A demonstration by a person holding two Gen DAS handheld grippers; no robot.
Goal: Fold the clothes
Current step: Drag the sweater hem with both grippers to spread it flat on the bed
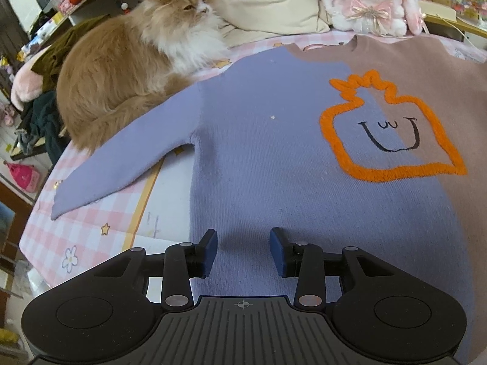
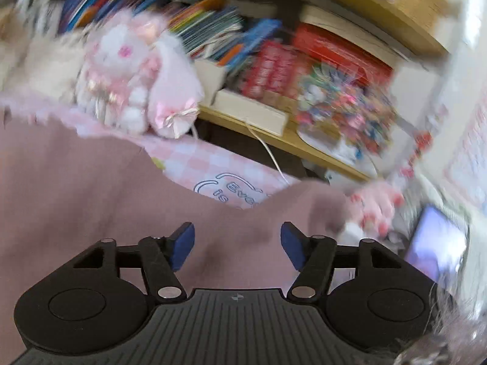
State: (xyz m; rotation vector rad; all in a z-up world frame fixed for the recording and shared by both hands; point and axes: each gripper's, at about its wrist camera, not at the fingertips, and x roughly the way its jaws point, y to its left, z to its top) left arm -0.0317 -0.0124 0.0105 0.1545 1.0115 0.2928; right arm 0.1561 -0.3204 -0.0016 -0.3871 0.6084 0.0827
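Note:
A sweater [image 1: 274, 152], lilac on the left half and dusty pink on the right, lies flat and face up on the table, with an orange outline design [image 1: 386, 127] on its chest. Its lilac sleeve [image 1: 127, 158] stretches out to the left. My left gripper [image 1: 243, 249] is open and empty, just above the sweater's lower lilac part. In the blurred right wrist view, my right gripper [image 2: 237, 246] is open and empty over the pink half [image 2: 91, 188], near its pink sleeve [image 2: 310, 200].
A fluffy ginger cat [image 1: 127, 70] sits on the table against the lilac sleeve. A pink checked tablecloth [image 1: 91, 225] covers the table. A plush bunny [image 1: 368, 0] and a cream bag [image 1: 274, 9] lie at the far edge. Shelves of books [image 2: 304, 70] stand behind.

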